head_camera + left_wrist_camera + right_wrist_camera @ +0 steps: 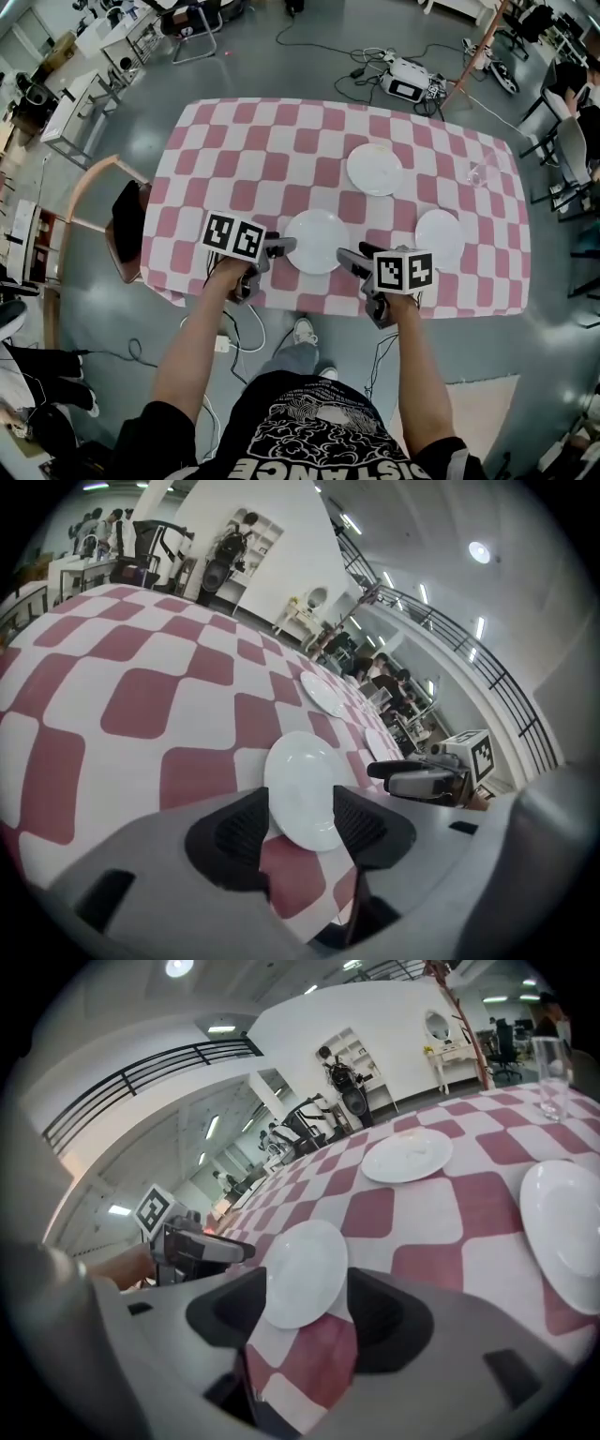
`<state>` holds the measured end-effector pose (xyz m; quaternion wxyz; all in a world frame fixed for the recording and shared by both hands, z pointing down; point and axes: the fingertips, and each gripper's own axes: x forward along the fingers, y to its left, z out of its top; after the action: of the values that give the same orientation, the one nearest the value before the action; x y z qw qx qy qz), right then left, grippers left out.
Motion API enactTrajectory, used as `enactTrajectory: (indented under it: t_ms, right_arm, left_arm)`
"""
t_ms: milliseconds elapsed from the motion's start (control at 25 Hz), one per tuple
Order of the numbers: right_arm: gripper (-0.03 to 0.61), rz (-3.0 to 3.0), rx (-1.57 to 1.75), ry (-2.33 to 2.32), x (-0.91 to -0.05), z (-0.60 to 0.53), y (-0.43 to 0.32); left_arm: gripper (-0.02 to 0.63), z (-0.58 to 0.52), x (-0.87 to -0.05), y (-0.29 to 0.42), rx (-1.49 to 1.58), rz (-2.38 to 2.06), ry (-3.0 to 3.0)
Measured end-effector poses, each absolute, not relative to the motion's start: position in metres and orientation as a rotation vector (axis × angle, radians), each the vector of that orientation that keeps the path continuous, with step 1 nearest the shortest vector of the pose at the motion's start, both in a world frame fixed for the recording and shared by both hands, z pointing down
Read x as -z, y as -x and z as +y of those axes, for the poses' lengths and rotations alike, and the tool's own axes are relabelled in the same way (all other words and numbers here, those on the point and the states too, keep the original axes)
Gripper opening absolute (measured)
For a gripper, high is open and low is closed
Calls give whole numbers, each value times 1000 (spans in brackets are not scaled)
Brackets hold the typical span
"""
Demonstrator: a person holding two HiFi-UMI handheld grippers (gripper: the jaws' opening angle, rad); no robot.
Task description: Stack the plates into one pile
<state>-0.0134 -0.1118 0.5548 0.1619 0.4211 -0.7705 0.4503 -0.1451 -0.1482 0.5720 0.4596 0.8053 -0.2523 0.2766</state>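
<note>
Three white plates lie apart on the pink-and-white checked table (244, 141): a near one (316, 241), a far one (375, 169) and one at the right (440, 237). My left gripper (281, 247) hovers at the near plate's left rim, open and empty. My right gripper (354, 258) is at that plate's right rim, also open and empty. In the left gripper view the near plate (302, 789) shows beyond the spread jaws of the left gripper (300, 832). The right gripper view shows the same plate (305, 1272) ahead of the right gripper (300, 1321), apart from its jaws.
A clear drinking glass (480, 172) stands near the table's far right edge. A chair (127, 225) sits at the table's left side. Cables and a white device (408, 84) lie on the floor beyond the table. I stand at the table's near edge.
</note>
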Motion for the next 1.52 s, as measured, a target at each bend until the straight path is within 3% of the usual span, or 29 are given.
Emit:
enactTrajectory:
  t_ms: [720, 1080, 1280, 1400, 1520]
  right_arm:
    - [253, -2036, -1562, -1193, -591, -119, 26]
    - [194, -2001, -1625, -1286, -595, -122, 24]
    - [114, -1929, -1610, -1336, -602, -119, 17]
    - [62, -1905, -1587, -1358, -605, -118, 13]
    - [55, -1916, -1622, -1369, -603, -120, 13]
  left_arm:
    - [192, -154, -600, 149, -709, -491, -1886]
    - [129, -151, -604, 143, -746, -478, -1894]
    - [70, -153, -609, 147, -786, -532, -1904]
    - [66, -154, -610, 148, -799, -543, -1914]
    - [64, -154, -610, 149, -796, -556, -1908]
